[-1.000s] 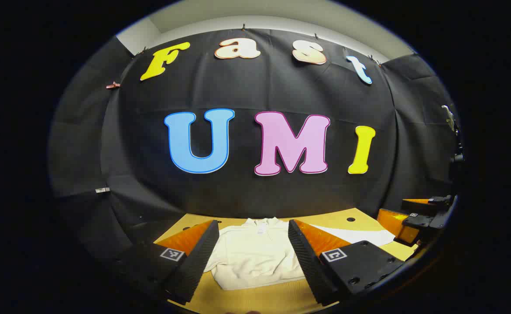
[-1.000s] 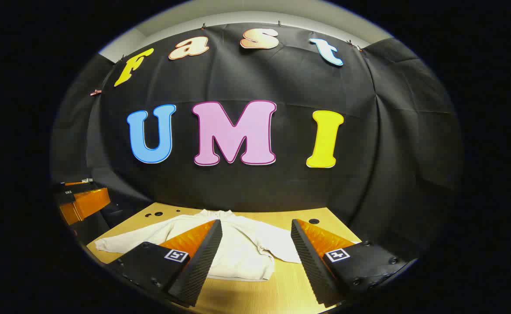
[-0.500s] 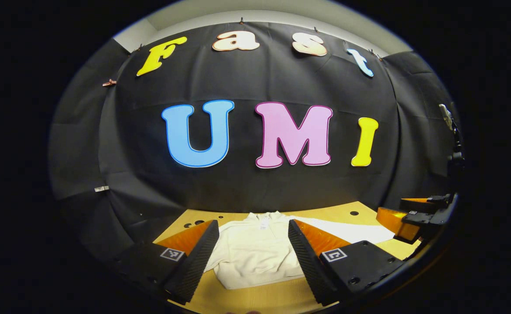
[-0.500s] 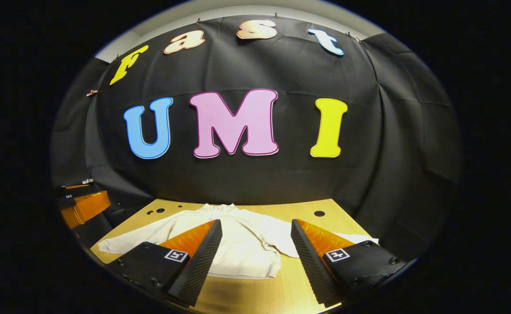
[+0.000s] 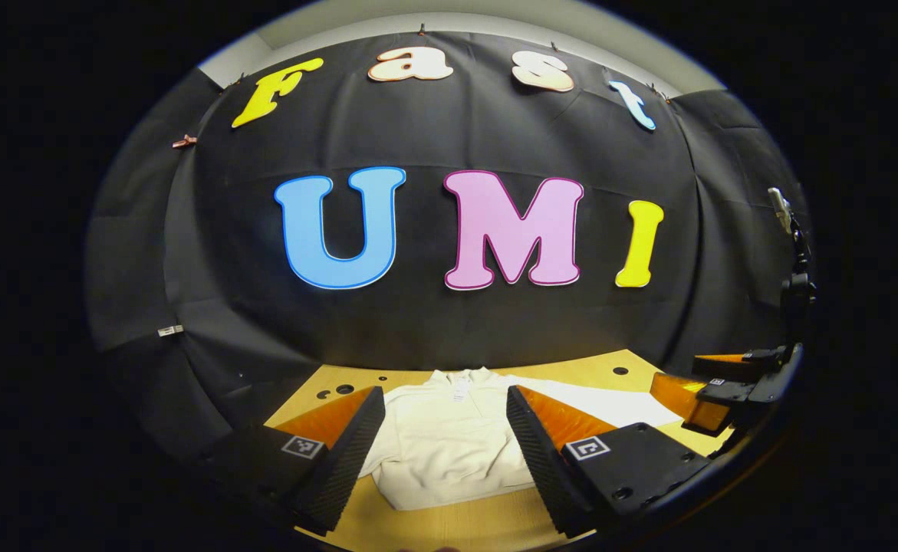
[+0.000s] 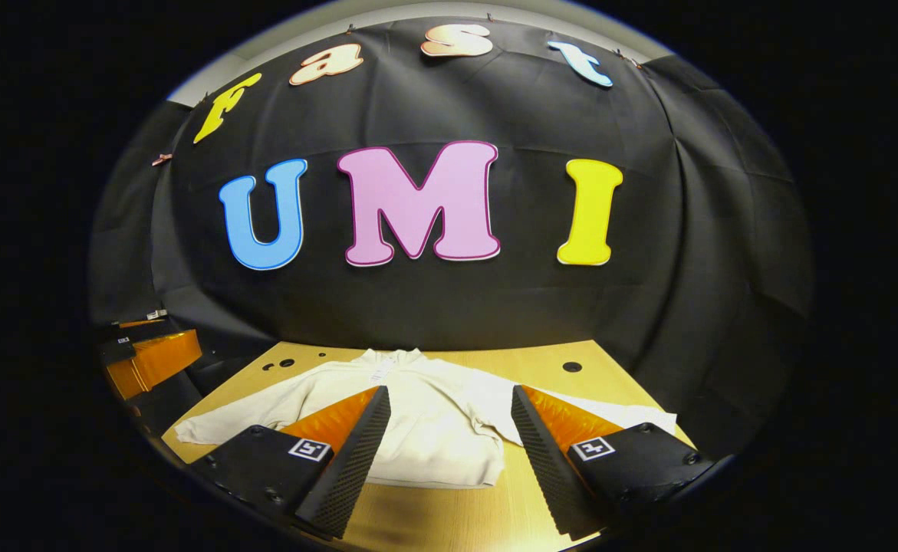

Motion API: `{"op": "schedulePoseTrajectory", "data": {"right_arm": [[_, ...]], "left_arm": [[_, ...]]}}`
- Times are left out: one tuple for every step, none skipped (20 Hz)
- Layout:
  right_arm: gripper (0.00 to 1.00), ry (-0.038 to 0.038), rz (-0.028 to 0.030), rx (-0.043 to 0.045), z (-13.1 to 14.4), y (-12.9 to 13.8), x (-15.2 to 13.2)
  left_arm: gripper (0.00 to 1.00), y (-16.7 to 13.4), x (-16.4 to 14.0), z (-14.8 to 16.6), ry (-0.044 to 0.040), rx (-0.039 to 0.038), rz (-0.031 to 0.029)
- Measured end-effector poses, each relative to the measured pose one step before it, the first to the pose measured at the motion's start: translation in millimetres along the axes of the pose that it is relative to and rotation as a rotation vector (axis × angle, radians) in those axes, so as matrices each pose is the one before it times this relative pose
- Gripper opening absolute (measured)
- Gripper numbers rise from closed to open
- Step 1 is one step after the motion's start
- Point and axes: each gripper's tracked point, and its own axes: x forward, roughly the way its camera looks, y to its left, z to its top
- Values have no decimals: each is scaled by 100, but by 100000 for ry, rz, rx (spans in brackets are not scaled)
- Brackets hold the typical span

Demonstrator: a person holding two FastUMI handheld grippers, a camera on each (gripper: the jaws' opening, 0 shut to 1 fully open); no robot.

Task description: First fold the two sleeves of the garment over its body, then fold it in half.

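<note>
A cream long-sleeved sweatshirt lies flat on the wooden surface, collar toward the black cloth wall and hem toward the cameras. Both sleeves are spread out to the sides, neither one folded over the body.

In the left gripper view, the left tongs hang above the near part of the garment with their two ridged black fingers wide apart and nothing between them; the sweatshirt's body shows in the gap. One sleeve runs out toward the right edge of that view, where the right tongs show farther off near the sleeve's end, orange and black.

In the right gripper view, the right tongs are likewise spread wide and grip nothing, poised over the garment's right half. The sweatshirt lies between and beyond the fingers, one sleeve reaching left toward the left tongs at the edge, the other sleeve ending behind the right-hand finger. Small round holes dot the far part of the surface.
</note>
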Motion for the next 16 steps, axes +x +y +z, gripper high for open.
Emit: {"op": "schedulePoseTrajectory", "data": {"right_arm": [[98,424,-260,-232,-44,-159,112],[97,84,-313,-233,41,-207,191],[97,134,-484,-335,-109,-194,335],[97,924,-319,339,-204,-475,436],[97,1676,146,1967,-452,-446,444],[98,1797,325,2973,-392,-379,442],[98,1572,-939,2177,-388,-737,460],[98,1121,-2033,901,-218,-1216,501],[98,760,-2045,-25,-151,-1167,439],[97,359,-2081,-454,-124,-1085,393],[98,201,-2001,-766,-205,-965,321],[98,458,-2084,-707,-160,-1040,377],[98,1357,-1926,-75,-494,-1070,373],[98,2682,-718,513,-666,-716,440],[98,2349,-522,183,-638,-570,339],[98,1515,-697,-438,-459,-654,316]], "left_arm": [[98,81,11,-279,172,-273,76],[98,51,8,-132,403,-4,194],[98,167,-119,-200,540,299,375],[98,325,-7,-48,514,598,987],[98,492,-24,-102,36,539,1202],[98,109,-31,32,92,288,117],[98,182,-65,-87,271,382,280],[98,123,13,-73,369,534,478],[98,166,-1,-151,257,473,161],[98,107,-6,96,219,339,491],[98,112,53,-142,379,0,459],[98,5,116,70,170,-21,295],[98,5,25,-37,105,249,455],[98,93,84,57,373,254,610],[98,22,224,-209,404,-15,483],[98,4,175,-19,407,-76,258]]}}
